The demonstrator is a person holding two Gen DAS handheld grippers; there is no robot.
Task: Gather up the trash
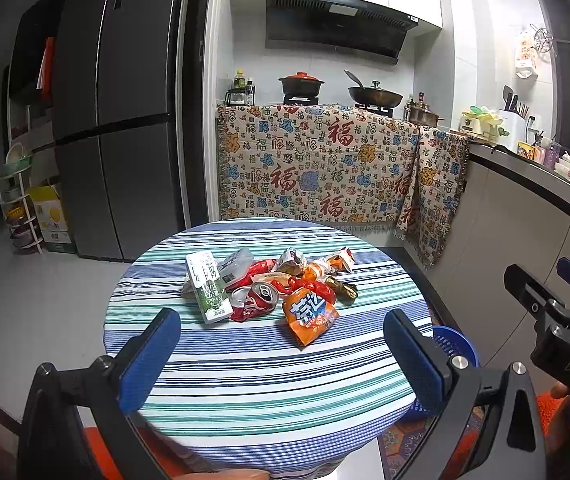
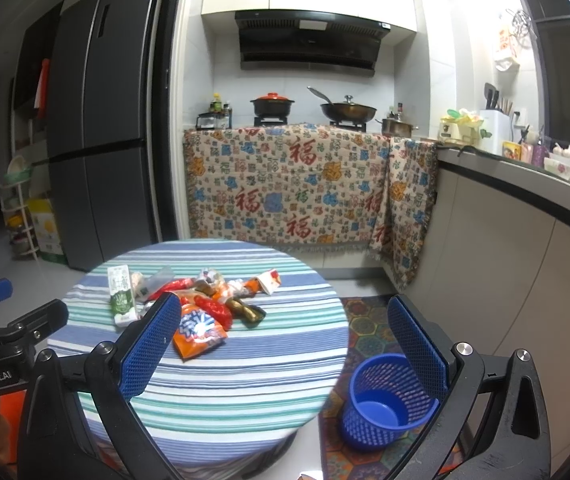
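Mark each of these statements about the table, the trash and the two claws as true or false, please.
1. The blue basket stands on the floor beside the round table. True.
2. The basket already holds several wrappers. False: it looks empty.
3. The left claw is shut on the orange snack bag. False: it is open and holds nothing; the bag lies on the table.
4. A crushed red can lies in the trash pile, next to the green and white carton. True.
5. The right claw is open. True.
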